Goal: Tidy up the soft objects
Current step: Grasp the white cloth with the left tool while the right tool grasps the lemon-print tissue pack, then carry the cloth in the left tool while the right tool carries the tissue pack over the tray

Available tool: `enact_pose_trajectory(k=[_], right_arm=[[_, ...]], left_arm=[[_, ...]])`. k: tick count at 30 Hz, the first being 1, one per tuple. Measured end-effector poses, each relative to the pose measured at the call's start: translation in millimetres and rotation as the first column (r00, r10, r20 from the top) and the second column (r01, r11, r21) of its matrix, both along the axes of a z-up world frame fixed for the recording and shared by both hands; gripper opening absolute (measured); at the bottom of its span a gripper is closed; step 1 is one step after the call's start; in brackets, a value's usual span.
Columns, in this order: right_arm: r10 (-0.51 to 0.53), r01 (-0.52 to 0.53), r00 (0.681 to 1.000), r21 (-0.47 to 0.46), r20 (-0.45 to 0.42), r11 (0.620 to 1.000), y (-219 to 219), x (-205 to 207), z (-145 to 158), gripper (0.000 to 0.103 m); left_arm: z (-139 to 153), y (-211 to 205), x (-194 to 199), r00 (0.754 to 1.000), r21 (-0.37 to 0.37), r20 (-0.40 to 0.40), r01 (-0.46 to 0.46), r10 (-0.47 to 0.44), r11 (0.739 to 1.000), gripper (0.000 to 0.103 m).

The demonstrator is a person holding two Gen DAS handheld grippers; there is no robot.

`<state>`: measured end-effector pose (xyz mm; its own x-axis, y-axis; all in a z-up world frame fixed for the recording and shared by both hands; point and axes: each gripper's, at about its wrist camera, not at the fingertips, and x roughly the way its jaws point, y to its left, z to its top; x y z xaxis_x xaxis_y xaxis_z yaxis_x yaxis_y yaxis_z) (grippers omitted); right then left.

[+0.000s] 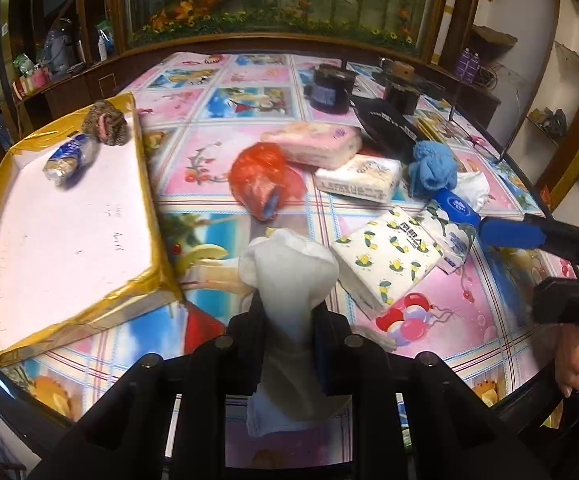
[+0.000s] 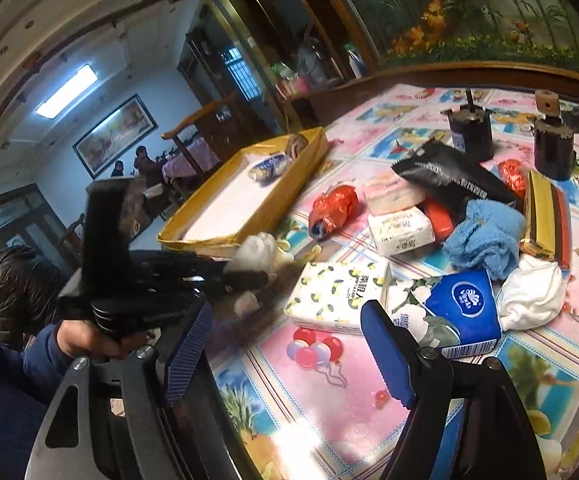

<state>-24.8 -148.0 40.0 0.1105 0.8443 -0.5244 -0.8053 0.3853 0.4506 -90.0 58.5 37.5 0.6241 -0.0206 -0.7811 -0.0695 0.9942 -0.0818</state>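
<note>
Roughly, biggest first: surface (image 1: 249, 80) w/ cartoon-print cloth, crowded on the right side w/ soft stuff, so plenty to snag or knock. Yellow-edged tray (image 1: 69, 232) at the left, near the edge, holding just a wrapped blue-white bundle (image 1: 67, 158) & a brownish knit ball (image 1: 105, 122) up at its far end; looks like the drop spot, judging by task. Risk 1: could overshoot the tray's near rim & dump cloth on the surface or off the edge. Lemon-print tissue pack (image 1: 389, 260) just right of the left gripper (image 1: 291, 316), leaning on a blue-white tissue pack (image 2: 461, 312); could get dragged along if the lift sweeps sideways. Left gripper clenched on white cloth (image 1: 289, 276), pinched mid-length, top bunched above the fingers, tail hanging below toward the camera. Risk 2: thin slack fabric could slip out on a fast swing, or the loose tail could catch the tray wall. Right gripper (image 2: 289, 348) released, nothing between its blue pads (image 2: 387, 352), hanging over bare cloth near the tissue packs; close enough to the left one that both could collide if moving inward together. Smaller bits nearby: blue fuzzy cloth (image 2: 485, 236), red-wrapped roll (image 1: 259, 182), white bundle (image 2: 533, 294), all touching or overlapping neighbours, so grabbing one prob. shifts others. Can't tell whether the white cloth is one piece or two.
</note>
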Motion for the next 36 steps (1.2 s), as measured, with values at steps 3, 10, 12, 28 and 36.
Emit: enact_pose_trajectory(k=[3,10,12,28,36], right_arm=[[-0.014,0.012,0.999,-0.050,-0.039,0.999,8,5,-10,0.082],[-0.163,0.155,0.986,-0.220,-0.018,0.963,41,11,-18,0.084],[-0.192,0.188,0.981,-0.252,0.008,0.949,52,15,-18,0.085],[-0.192,0.280,0.956,-0.494,0.222,0.823,109,-2,-33,0.084],[-0.224,0.289,0.954,-0.416,0.198,0.862,98,-2,-25,0.078]], left_arm=[[3,8,-3,1.000,-0.024,0.030,0.001,0.000,1.000,0.019],[0,17,-6,0.996,-0.030,0.070,0.061,-0.058,0.998,0.019],[0,20,-9,0.994,-0.046,0.085,0.079,-0.075,0.996,0.019],[-2,41,-36,0.981,-0.130,0.163,0.130,-0.108,0.983,0.019],[-4,45,-37,0.982,-0.140,0.161,0.126,-0.103,0.982,0.019]])
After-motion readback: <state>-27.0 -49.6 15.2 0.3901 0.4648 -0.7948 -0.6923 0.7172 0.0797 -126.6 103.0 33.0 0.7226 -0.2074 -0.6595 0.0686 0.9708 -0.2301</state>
